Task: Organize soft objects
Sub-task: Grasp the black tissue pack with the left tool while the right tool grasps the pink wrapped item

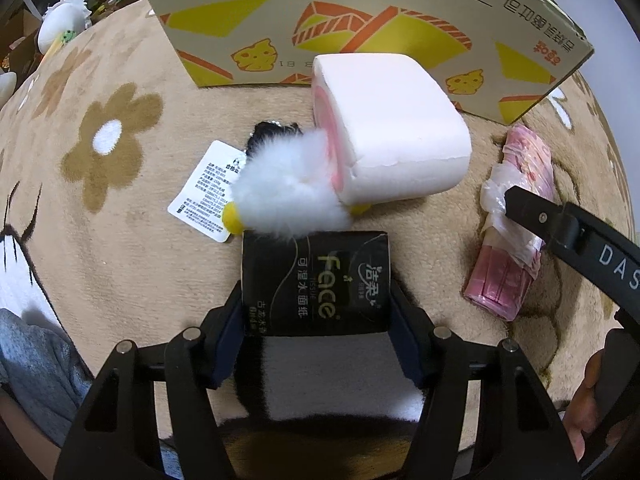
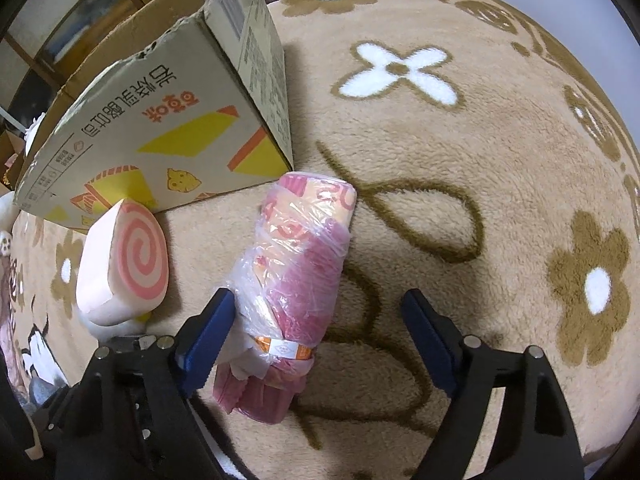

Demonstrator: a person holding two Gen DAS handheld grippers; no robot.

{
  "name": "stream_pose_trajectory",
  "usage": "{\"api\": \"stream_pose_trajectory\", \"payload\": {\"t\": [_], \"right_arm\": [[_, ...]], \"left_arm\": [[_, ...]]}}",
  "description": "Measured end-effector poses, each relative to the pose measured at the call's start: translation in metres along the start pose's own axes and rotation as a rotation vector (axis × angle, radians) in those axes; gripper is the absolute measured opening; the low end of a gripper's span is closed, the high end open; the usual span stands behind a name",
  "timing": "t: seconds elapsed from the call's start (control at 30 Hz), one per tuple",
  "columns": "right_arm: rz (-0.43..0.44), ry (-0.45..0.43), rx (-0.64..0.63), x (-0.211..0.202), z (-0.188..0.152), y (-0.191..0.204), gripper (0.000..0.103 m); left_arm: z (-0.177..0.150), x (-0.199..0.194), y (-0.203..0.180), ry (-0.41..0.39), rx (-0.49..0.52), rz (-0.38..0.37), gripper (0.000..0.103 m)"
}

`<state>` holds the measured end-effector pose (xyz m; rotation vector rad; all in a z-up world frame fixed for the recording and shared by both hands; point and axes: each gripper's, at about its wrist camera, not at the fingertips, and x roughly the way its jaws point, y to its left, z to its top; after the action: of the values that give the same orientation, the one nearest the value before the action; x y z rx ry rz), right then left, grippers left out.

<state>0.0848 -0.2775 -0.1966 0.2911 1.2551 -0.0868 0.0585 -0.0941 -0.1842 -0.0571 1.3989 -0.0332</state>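
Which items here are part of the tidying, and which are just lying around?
Job:
black tissue pack
pink plastic-wrapped roll
pink swirl foam cake
white fluffy plush
cardboard box

Lying about:
white paper tag
beige flower rug

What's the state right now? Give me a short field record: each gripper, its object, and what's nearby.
left gripper: shut on black tissue pack
right gripper: open, jaws straddling pink plastic-wrapped bundle, not closed on it
swirl-roll plush: lying on its side on the rug, in front of the box
white fluffy toy: against the swirl-roll plush, paper tag beside it
cardboard box: behind the plush
surface: beige flower rug
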Motion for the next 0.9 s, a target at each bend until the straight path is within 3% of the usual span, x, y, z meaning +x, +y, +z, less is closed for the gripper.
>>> {"api": "stream_pose_trajectory", "payload": {"t": [0.27,0.3,0.43,0.5,0.9], "right_arm": [[0.065,0.007,0.003,0.0,-0.004,0.007,0.059],[0.083,0.002,-0.002,-0.001,-0.004,0.009,0.047],[0.123,-0.03,0.015,-0.007,-0.003,0.012,0.025],[0.148,-0.055,0.032,-0.015,-0.003,0.009,0.02],[0.114,-0.202,0.031,-0.069,-0.023,0.003,0.016]], "left_arm": [[0.0,0.001,-0.002,-0.003,0.011,0.01,0.064],[0.0,0.001,-0.003,-0.002,0.011,0.01,0.064],[0.0,-0.001,-0.006,-0.006,0.018,0.013,0.064],[-0.002,-0.002,-0.007,-0.014,0.022,0.022,0.064],[-0.005,-0.032,0.0,-0.127,0.019,0.05,0.063]]}}
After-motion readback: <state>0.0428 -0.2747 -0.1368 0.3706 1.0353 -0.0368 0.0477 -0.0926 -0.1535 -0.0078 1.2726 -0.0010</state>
